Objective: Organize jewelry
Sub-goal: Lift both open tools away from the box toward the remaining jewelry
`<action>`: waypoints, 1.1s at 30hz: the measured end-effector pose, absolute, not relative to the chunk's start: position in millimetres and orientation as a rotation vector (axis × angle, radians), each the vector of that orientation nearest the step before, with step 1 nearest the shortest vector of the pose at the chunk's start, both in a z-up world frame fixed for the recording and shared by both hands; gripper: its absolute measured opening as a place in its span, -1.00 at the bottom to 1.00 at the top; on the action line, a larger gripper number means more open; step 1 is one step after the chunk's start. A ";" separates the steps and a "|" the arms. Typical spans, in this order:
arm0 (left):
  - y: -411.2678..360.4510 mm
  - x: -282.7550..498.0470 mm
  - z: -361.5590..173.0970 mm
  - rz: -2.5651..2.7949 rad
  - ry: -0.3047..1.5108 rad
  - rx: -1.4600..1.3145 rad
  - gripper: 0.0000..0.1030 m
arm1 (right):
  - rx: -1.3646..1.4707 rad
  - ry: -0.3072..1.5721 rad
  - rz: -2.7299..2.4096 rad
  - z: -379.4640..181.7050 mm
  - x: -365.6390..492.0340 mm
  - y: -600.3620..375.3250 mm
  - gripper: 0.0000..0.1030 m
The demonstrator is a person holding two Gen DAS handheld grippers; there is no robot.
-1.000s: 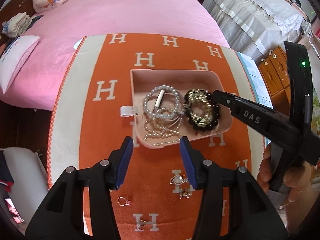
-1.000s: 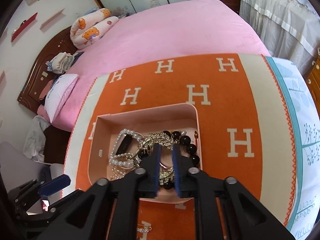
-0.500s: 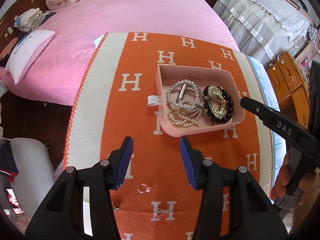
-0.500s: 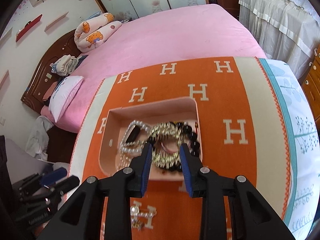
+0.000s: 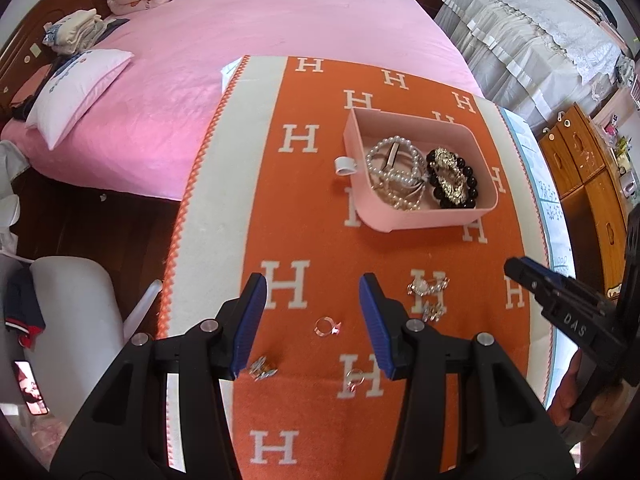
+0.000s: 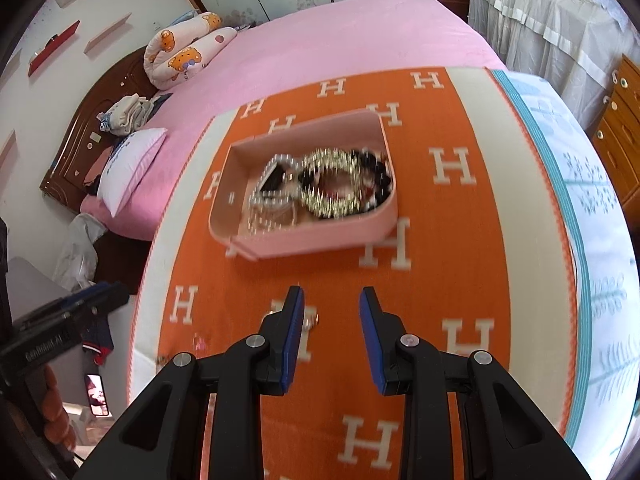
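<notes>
Both grippers tilt steeply down over the orange blanket. Ahead of both sits the pink tray holding bracelets. The left gripper gapes moderately, empty, ring below; the right gripper, narrower, just opened, holds nothing.

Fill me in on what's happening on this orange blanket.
A person is sorting jewelry with handheld tongs in each hand. The pink tray already holds pearl strands and a black bead bracelet. Both the left tongs and right tongs are open and hold nothing. A ring and several small sparkly pieces lie loose on the blanket.
</notes>
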State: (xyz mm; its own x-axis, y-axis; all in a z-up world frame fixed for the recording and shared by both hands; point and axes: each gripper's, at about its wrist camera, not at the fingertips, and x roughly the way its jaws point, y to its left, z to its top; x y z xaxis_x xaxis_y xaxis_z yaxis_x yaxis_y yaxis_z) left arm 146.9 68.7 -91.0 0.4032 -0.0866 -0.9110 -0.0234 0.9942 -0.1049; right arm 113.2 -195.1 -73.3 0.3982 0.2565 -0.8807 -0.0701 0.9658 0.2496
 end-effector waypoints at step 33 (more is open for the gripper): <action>102.4 69.1 -157.3 0.015 1.152 -0.184 -0.13 | 0.150 1.224 0.323 -109.8 68.4 -150.9 -0.32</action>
State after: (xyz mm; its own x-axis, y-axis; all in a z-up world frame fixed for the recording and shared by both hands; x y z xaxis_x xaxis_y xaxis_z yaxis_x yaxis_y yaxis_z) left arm 69.1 102.4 -157.3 0.4082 -0.0823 -0.9092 -0.1063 0.9849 -0.1368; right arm 68.4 -150.9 -109.8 0.3018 0.3224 -0.8972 -0.1623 0.9447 0.2848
